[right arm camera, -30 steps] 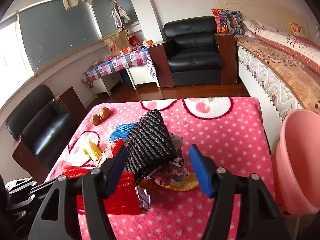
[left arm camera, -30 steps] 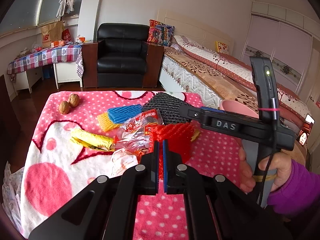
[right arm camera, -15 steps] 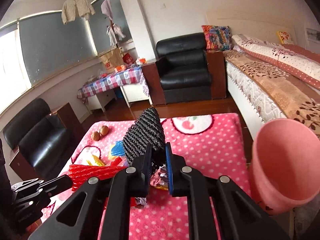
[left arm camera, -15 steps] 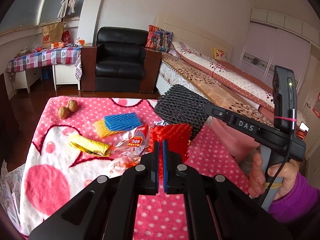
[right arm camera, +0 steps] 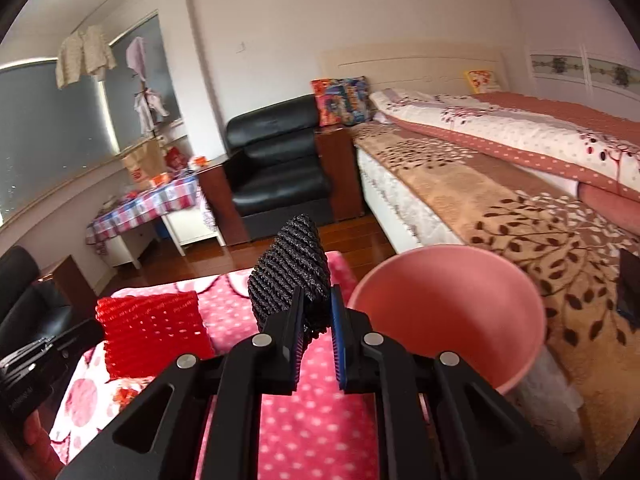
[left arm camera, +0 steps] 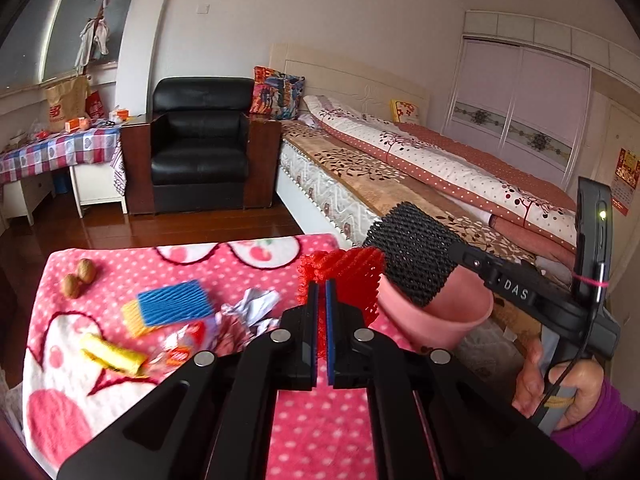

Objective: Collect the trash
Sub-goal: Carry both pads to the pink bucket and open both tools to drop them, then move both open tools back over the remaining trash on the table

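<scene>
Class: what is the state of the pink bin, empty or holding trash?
Empty as far as shown: the right wrist view looks into the pink bin and shows only bare pink wall. Its very bottom is hidden.

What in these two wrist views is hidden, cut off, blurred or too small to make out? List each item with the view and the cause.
- Wrappers on the blanket: left wrist view, motion blur; print unreadable.
- Pink bin: right wrist view, its bottom hidden by its own rim and the right claw.
- Red foam net: left wrist view, lower part behind the left claw.
- Black foam net: right wrist view, its lower end sits between the pads.
</scene>
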Tool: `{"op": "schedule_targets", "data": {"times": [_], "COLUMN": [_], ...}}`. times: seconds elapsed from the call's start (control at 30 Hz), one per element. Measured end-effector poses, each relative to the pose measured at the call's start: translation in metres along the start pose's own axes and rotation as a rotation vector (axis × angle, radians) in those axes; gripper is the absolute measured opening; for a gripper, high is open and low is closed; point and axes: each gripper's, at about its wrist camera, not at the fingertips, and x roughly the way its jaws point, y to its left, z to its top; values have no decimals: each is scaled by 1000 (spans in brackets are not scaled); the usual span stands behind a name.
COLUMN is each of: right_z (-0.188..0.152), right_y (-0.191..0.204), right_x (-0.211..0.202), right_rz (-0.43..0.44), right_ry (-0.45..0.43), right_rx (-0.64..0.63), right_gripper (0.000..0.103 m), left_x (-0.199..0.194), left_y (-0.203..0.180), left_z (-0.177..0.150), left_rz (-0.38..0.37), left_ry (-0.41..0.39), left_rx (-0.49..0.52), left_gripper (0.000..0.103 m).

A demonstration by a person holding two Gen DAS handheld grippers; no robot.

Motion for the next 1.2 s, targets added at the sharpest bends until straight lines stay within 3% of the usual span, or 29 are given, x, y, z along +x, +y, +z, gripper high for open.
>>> {"op": "schedule_targets", "data": {"times": [0.33, 0.67, 0.77, 0.87, 0.93, 1.1, 1.2], "right_z": [3, -10, -14, -17, -18, -19, -17], "right_y": [-53, -90, -96, -104, -107, -109, -105], "right_x": [-1, 23, 24, 26, 26, 24, 20], "right_rz": [-206, -290, -304, -305, -303, -295, -275], "right_ry": [-35, 41, 49, 56, 56, 50, 38], "right_rx": [27, 54, 62, 83, 93, 98, 101], "right_gripper": [14, 15, 20, 40, 42, 47, 48], "left_x": [63, 128, 141, 150, 153, 153, 149], "left_y": [-50, -99, -108, -113, -114, -111, -108], "left_z": [17, 15, 9, 7, 7, 10, 13], "left_rz": [-43, -71, -75, -86, -96, -144, -145], "left_ry": [27, 99, 117, 123, 130, 143, 137], "left_rx": [36, 107, 122, 124, 123, 95, 81], "left_gripper": [2, 2, 2, 3, 5, 34, 35]}}
